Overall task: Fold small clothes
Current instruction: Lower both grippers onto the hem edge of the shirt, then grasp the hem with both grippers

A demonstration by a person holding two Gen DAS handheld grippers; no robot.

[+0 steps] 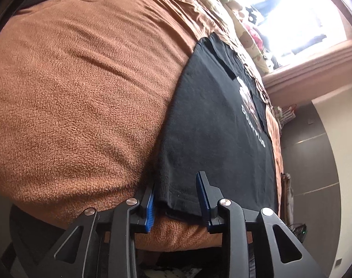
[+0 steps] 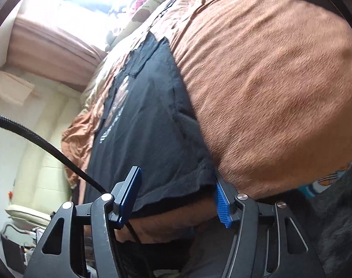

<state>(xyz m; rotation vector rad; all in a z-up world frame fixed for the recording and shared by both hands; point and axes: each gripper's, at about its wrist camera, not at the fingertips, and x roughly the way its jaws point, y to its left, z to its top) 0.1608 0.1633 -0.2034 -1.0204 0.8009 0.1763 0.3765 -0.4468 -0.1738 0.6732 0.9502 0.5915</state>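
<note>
Both grippers, left gripper (image 1: 177, 201) and right gripper (image 2: 176, 195), straddle the hem of a black T-shirt (image 1: 213, 125), jaws apart. It lies flat, print up, on a brown fleece blanket (image 1: 78, 88).

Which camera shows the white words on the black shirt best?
The left wrist view: the white lettering on the black T-shirt is larger and sharper there. In the right wrist view the lettering is small, blurred and unreadable.
</note>
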